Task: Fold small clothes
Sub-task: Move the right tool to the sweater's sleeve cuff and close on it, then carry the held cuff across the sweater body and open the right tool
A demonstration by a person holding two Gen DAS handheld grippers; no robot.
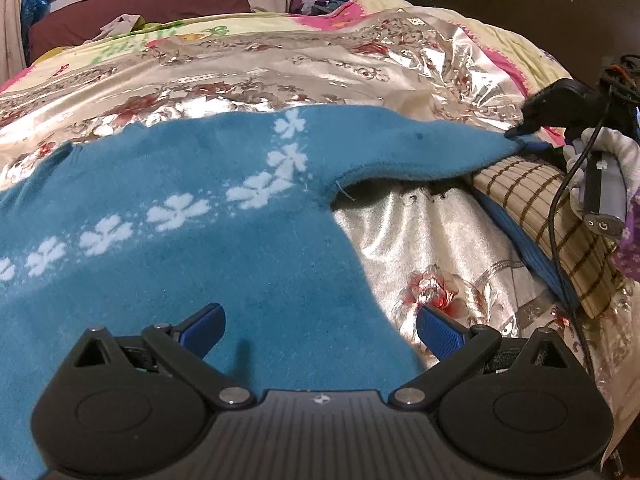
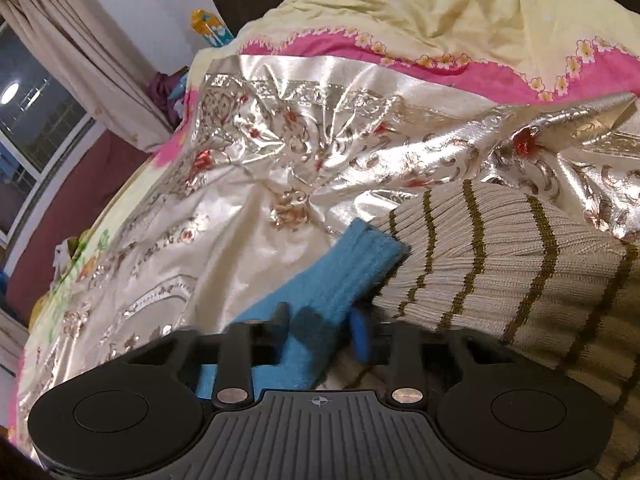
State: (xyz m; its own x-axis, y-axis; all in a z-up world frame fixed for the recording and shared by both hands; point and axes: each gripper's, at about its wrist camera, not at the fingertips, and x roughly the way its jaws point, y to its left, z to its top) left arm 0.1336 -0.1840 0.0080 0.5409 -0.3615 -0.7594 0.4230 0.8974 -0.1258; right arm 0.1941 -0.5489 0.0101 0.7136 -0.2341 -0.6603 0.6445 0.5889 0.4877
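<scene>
- A blue sweater [image 1: 208, 248] lies spread out on a shiny bed cover [image 1: 248, 76] with red flowers on it.
- The sweater has a row of white flower shapes [image 1: 176, 210] going across it.
- The left gripper [image 1: 320, 326] is low over the sweater's near part. Its two blue fingers [image 1: 206, 326] stand wide apart, and nothing is squeezed between them. One finger is over the blue cloth and the other is over the shiny cover, just past the sweater's edge.
- One sleeve of the sweater [image 1: 432, 148] reaches out to the right side of the left wrist view.
- The right gripper [image 1: 520, 130] shows there as a dark shape at the very end of that sleeve, held by a hand in a white glove [image 1: 608, 148].
- In the right wrist view, the right gripper [image 2: 320, 330] has its jaws closed in tight on the sleeve cuff [image 2: 352, 264]. The blue cloth runs between the two fingers and sticks out past them.
- The picture is a bit blurry there, so it is hard to say how much cloth is pinched.
- The cuff end rests against a cream knit top with brown stripes [image 2: 500, 256], which lies on the cover beside the sweater.
- A yellow and pink blanket [image 2: 420, 12] is bunched up farther back on the bed.
</scene>
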